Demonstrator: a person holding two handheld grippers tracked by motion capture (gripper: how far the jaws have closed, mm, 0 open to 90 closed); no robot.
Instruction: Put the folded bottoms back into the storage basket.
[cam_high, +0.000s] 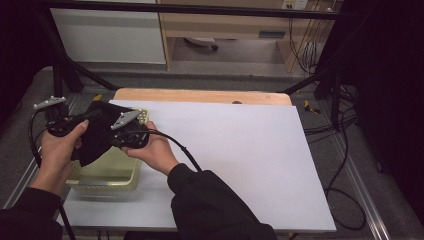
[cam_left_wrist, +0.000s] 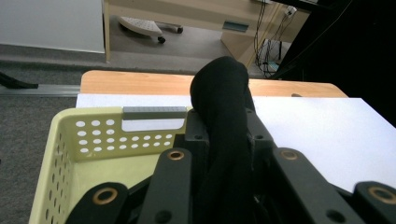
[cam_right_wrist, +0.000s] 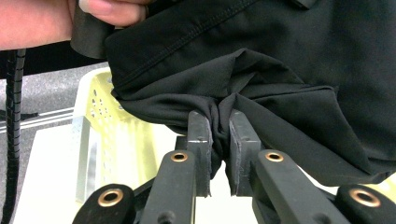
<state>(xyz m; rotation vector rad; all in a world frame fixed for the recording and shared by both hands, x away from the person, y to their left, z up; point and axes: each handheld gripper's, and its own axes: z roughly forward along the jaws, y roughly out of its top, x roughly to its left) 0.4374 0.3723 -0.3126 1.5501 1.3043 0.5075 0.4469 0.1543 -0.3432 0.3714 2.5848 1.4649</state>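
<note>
Both forearms in dark sleeves come in from the bottom edge, hands close together at the left; the left gripper (cam_left_wrist: 224, 140) has its jaws clamped tight; the right gripper (cam_right_wrist: 219, 140) likewise has jaws pinched shut, angled toward the left hand (cam_high: 60, 145).

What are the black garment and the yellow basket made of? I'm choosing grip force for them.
Black garment: seemingly thin, matte knit or synthetic fabric; it bunches into soft folds between the jaws and shows a stitched seam. Yellow basket: probably moulded plastic with a smooth, slightly glossy finish; its rigid walls carry rows of punched holes.
</note>
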